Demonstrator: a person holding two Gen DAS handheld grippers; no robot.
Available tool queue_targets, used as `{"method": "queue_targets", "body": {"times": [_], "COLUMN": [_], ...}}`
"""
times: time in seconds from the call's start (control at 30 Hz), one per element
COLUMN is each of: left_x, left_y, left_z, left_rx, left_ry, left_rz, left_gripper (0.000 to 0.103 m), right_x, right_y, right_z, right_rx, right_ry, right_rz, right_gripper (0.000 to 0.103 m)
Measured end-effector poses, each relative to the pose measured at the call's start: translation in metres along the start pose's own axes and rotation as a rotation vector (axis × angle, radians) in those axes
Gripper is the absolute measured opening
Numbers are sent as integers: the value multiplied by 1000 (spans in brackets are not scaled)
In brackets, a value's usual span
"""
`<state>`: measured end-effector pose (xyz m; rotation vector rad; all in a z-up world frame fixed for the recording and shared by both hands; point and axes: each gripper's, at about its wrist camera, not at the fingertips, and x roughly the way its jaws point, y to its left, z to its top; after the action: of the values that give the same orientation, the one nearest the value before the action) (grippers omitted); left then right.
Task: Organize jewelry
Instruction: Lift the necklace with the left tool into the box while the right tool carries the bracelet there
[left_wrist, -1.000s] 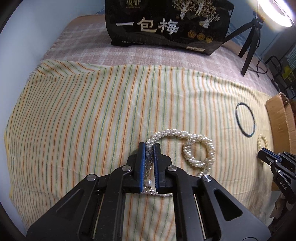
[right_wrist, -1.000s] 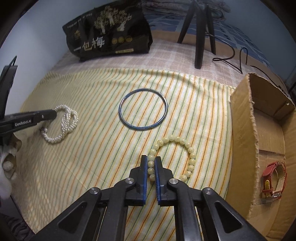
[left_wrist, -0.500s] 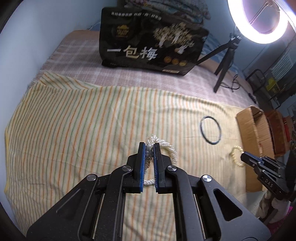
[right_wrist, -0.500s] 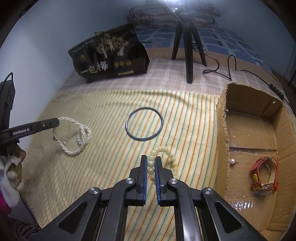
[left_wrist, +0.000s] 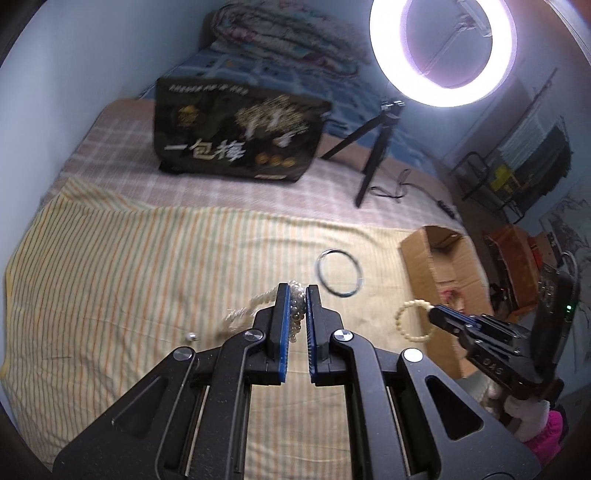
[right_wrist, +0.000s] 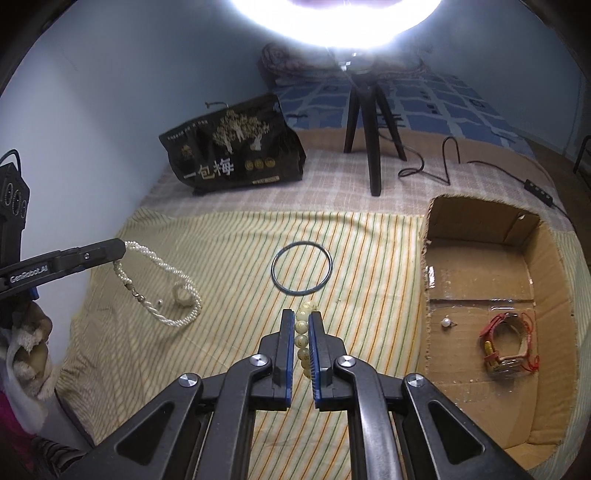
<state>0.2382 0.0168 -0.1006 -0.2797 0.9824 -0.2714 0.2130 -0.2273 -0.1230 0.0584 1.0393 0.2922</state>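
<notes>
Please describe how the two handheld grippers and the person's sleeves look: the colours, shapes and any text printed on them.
Both grippers, the left gripper and the right gripper, are matte black linkage frames with silver pivot bolts and two flat fingers lined with blue ribbed pads. White lettering reads "GenRobot.AI" on the left one's side; the right one's side carries letters too blurred to read. The sleeve shows cream fleece over bright pink fabric.

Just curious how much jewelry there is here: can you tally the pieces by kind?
Pearl necklace: 1
Bead bracelet: 1
Dark bangle: 1
Red watch: 1
Loose pearl pieces: 2
Total: 6
</notes>
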Motion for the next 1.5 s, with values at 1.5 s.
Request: {"method": "queue_targets", "body": {"times": [1.5], "left_x": [-41], "left_y": [-224], "left_z": [29], "left_rx": [268], "left_ry": [-117], "left_rz": [-238], "left_gripper": [5], "right_x": [-139], "right_y": [-154], "right_z": [-34], "right_rx": [182], "right_ry": [-172], "right_rz": [-142], "right_gripper": [5]}}
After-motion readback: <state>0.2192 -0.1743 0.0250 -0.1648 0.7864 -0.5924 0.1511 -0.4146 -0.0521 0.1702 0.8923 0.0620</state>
